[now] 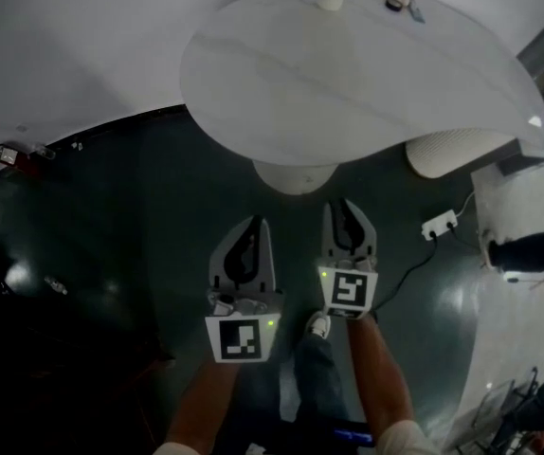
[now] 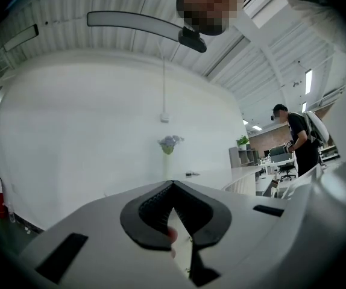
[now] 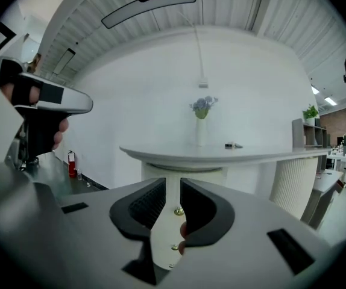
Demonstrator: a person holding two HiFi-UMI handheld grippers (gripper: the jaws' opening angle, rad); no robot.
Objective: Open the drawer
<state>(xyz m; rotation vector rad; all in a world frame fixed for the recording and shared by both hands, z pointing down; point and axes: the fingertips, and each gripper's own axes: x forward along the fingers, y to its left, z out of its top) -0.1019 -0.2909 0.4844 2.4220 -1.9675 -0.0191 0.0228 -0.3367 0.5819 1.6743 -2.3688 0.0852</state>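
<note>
— Where is the drawer, and how does it look?
— It cannot be made out in any view. Only a white table is seen ahead, its curved top carried on a white pedestal. Whether a drawer is set in that pedestal cannot be told.
— How are the grippers held?
— Both are seen just short of the table's near edge, over the dark floor. The left gripper is clenched, its pads met at the tips with nothing between them. The right gripper is released, with a clear gap between its pads and nothing grasped.
— Is any writing to be read?
— Only black-and-white square markers are shown on the grippers' cubes. On the table top a vase of pale flowers is stood. A white power strip is laid on the floor to the table's right in the head view.
</note>
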